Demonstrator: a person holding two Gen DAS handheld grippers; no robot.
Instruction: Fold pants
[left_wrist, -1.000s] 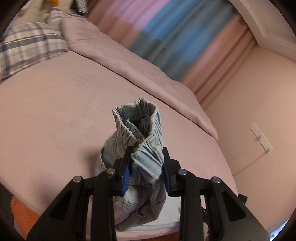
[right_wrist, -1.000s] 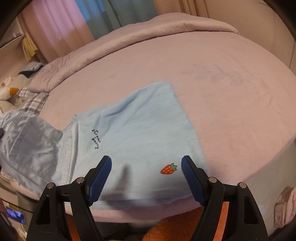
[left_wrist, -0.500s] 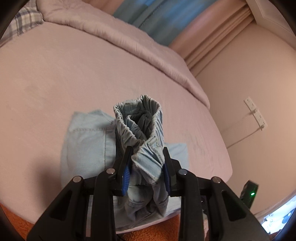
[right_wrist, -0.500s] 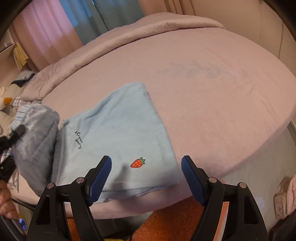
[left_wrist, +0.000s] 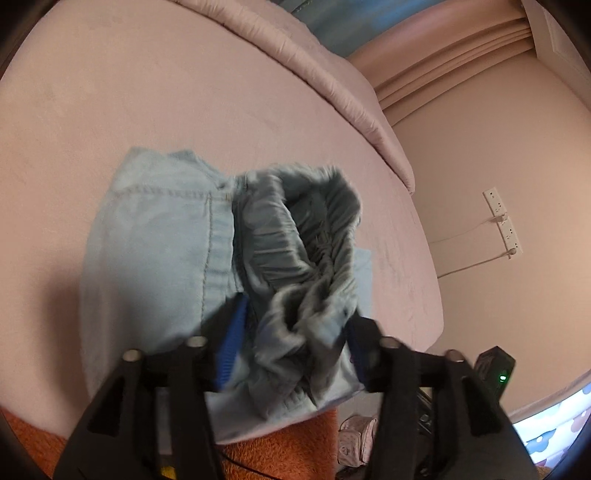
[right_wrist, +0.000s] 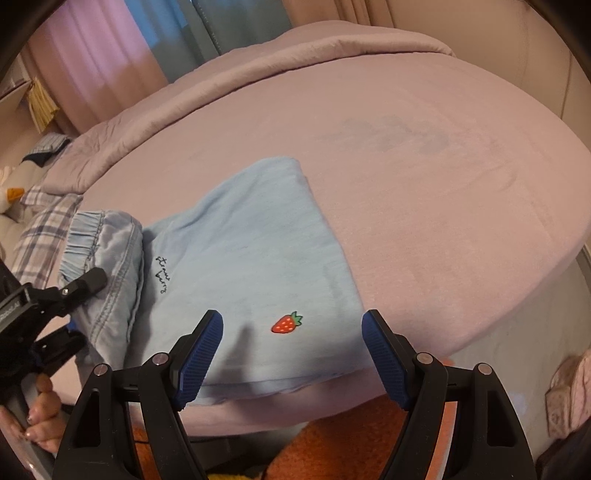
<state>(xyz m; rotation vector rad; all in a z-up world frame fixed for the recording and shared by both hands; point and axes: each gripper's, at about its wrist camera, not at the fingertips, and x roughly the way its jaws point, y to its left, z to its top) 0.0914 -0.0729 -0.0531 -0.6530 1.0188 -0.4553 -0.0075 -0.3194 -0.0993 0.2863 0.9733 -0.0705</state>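
Observation:
Light blue denim pants (right_wrist: 251, 258) lie folded on the pink bed (right_wrist: 424, 184), near its front edge, with a strawberry patch (right_wrist: 286, 323) facing up. My left gripper (left_wrist: 291, 332) holds the bunched elastic waistband (left_wrist: 303, 243) between its jaws, which stand wider apart than before; the frame is blurred. In the right wrist view the left gripper (right_wrist: 79, 295) sits at the pants' left end with the waistband (right_wrist: 99, 240) draped over it. My right gripper (right_wrist: 291, 354) is open and empty, just above the pants' near edge.
A rolled pink duvet (right_wrist: 258, 70) lies along the bed's far side. A plaid pillow (right_wrist: 40, 229) and a toy duck (right_wrist: 11, 192) lie at the left. An orange rug (right_wrist: 351, 443) lies below the bed edge. A wall socket with a cable (left_wrist: 504, 221) is on the right wall.
My left gripper has carried the waistband rightward over the pants legs and lowered it onto them; its jaws have spread. The right gripper stays open over the near edge.

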